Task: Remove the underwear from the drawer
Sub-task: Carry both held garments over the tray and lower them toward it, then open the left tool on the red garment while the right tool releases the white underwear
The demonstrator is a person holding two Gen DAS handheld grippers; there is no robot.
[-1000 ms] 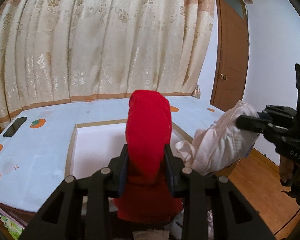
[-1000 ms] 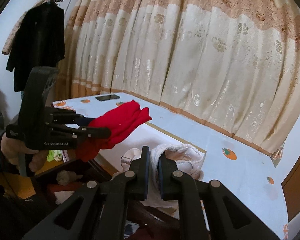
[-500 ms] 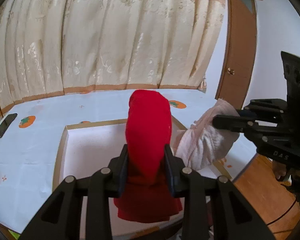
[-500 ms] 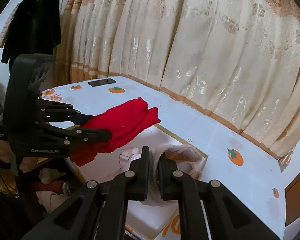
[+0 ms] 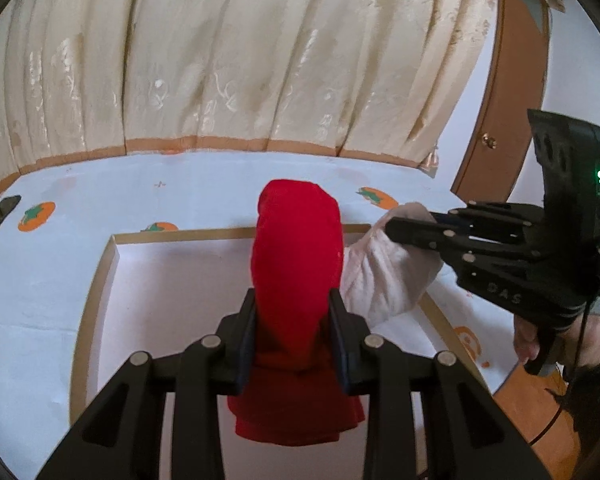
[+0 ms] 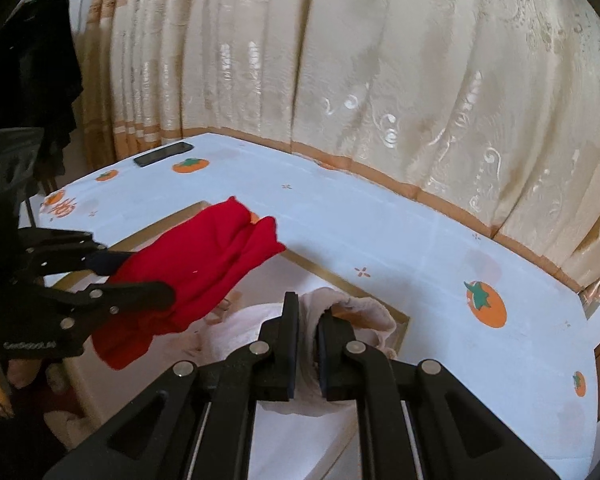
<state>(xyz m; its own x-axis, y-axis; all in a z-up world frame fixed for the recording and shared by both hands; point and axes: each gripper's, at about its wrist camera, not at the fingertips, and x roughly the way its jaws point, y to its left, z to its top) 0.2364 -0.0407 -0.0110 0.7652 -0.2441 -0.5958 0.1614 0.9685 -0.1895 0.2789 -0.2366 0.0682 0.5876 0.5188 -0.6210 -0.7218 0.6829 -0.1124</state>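
Note:
My left gripper (image 5: pixel 294 300) is shut on red underwear (image 5: pixel 298 248), which hangs above a white mat with a tan border (image 5: pixel 100 280) on the table. The same red underwear (image 6: pixel 204 268) and left gripper (image 6: pixel 140 276) show at the left of the right wrist view. My right gripper (image 6: pixel 309 312) is shut on pale pink underwear (image 6: pixel 356 312), held over the mat's right part. In the left wrist view the right gripper (image 5: pixel 396 228) and the pink underwear (image 5: pixel 384 276) are just right of the red one. The drawer is barely visible at lower left.
The table has a light blue cloth with orange fruit prints (image 6: pixel 484 304). A black phone (image 6: pixel 163 153) lies at its far left. Cream curtains (image 5: pixel 236 64) hang behind. A brown door (image 5: pixel 500 120) stands at the right. Dark clothes (image 6: pixel 32 80) hang at left.
Both grippers have moved forward and over the table with their garments. The red and pink underwear now hang above the white mat instead of at the table's edge.

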